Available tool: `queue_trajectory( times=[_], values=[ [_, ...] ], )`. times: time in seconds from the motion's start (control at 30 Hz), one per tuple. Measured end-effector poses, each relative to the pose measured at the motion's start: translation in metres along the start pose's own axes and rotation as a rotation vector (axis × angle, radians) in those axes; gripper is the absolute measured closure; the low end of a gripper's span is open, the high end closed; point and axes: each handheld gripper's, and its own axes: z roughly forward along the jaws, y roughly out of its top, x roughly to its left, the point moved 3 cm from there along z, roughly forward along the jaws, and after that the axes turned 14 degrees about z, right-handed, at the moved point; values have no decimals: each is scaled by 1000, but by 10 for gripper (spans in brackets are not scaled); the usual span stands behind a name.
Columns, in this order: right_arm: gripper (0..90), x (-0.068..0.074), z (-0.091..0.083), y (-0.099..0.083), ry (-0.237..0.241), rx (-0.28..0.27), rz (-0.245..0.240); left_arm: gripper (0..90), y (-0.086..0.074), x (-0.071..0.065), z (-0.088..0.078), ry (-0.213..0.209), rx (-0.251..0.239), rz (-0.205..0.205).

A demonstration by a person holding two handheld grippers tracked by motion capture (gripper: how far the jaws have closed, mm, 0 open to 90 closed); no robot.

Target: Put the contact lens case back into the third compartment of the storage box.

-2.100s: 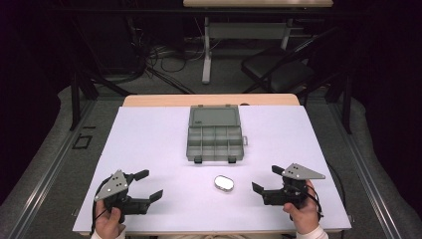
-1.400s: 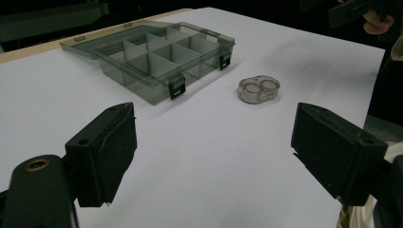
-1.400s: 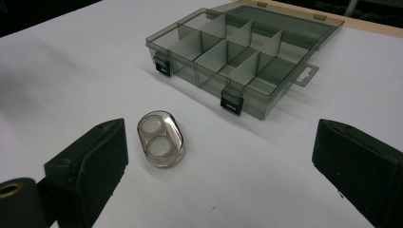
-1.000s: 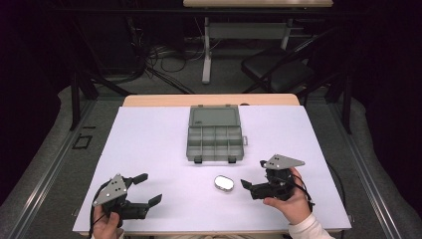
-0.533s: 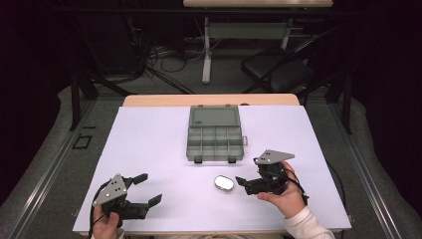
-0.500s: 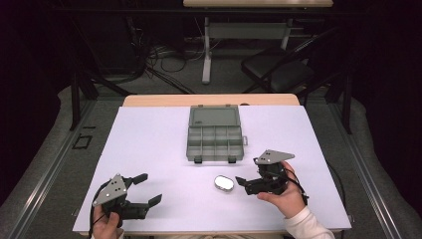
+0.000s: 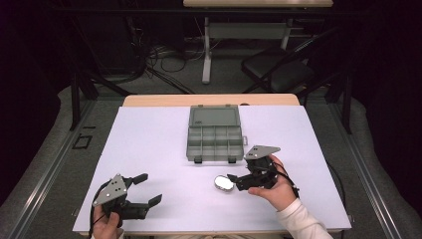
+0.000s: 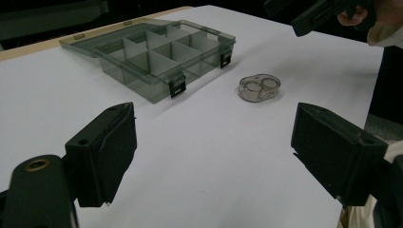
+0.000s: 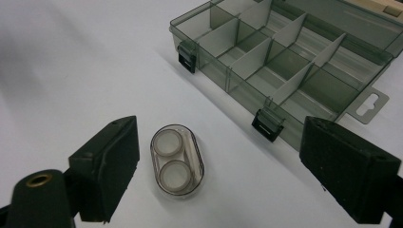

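A white sheet (image 7: 149,149) covers the table (image 7: 209,100), whose wooden edge shows along the far side; beyond it the room is dark, with a chair (image 7: 278,74), cables on grey floor and another table's legs.

The right gripper (image 7: 233,180) hovers low over the sheet, its jaws parted and gripping nothing, though they have just been closing a little. The case (image 9: 177,159) (a small clear oval with two round wells) lies flat just ahead of the jaws, nearer the left-hand one in the right gripper view, not touched. Past it stands the box (image 7: 215,134), lid laid back, its compartments bare.

The left gripper (image 7: 149,188) rests near the table's near edge, jaws wide and empty, well apart from the case. Bare sheet lies all around both grippers, to each side edge.
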Motion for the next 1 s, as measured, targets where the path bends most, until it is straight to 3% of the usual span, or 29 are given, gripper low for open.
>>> queue_trajectory(
  times=[0.43,1.0],
  values=[
    [141,2,16,1,3,53,-27,158,0,0,1,-2,0,0],
    [153,10,31,-5,26,190,-106,158,0,0,1,-8,0,7]
  ],
)
